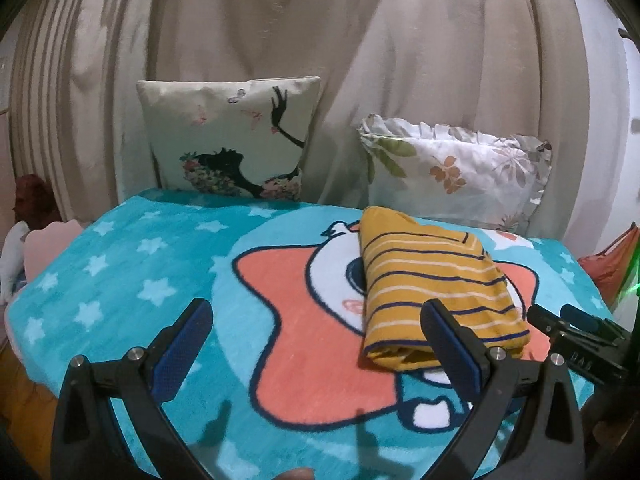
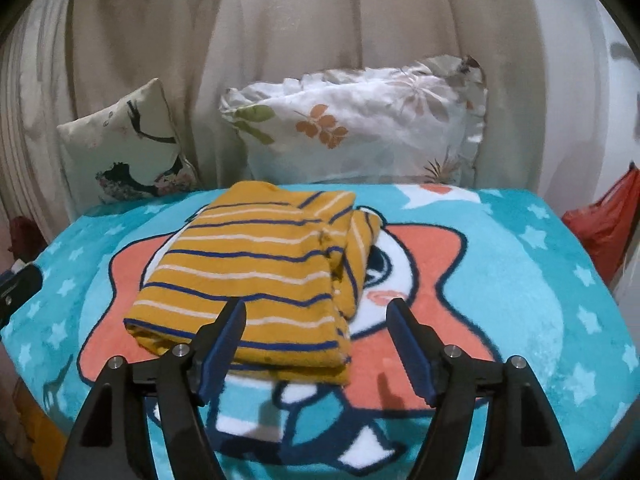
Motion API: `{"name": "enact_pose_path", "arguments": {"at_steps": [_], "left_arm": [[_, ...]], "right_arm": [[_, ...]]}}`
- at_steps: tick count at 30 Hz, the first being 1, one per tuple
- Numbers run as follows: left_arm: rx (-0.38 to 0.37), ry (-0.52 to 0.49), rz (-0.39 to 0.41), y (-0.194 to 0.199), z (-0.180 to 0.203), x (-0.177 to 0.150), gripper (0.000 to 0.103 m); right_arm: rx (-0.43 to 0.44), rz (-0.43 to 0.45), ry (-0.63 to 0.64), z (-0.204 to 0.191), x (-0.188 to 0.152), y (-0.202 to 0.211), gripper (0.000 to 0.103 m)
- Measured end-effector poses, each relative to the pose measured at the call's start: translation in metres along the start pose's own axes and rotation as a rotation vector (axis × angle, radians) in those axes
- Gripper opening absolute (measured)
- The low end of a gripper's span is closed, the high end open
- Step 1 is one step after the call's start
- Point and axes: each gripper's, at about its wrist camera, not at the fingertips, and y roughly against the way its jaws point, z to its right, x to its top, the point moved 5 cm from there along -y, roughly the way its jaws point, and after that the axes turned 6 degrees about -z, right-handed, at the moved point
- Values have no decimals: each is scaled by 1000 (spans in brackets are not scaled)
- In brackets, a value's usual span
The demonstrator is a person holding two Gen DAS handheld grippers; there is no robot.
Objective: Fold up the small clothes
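Pillows line the far edge of the bed: a cream cushion [image 1: 230, 140] printed with a dark figure on the left, a floral pillow [image 1: 456, 172] on the right, both against a beige curtain [image 1: 320, 20]. A red bag [image 2: 604, 232] at the right edge is cut off, and dim shapes at the far left are hard to make out. On the turquoise cartoon blanket [image 1: 132, 264] lies a folded mustard shirt [image 2: 256, 276] with navy and white stripes. The left gripper [image 1: 316, 338] and right gripper [image 2: 316, 334] hover with fingers spread apart, gripping nothing
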Motion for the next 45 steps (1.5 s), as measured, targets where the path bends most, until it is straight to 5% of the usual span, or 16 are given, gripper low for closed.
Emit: {"name": "enact_pose_path", "arguments": {"at_steps": [10,27,45], "left_arm": [[27,-2,-44,-8,-7,-8,103],[-28,30,-243,-59,1,-29,103],[2,-19,-296,-71,11,-39,103]], "right_arm": [[0,-38,-4,-2,-1,-12,77],[-72,-55,88,-10,-12,-20,78],[-65,-103,141,-22,-22,-33,78]]}}
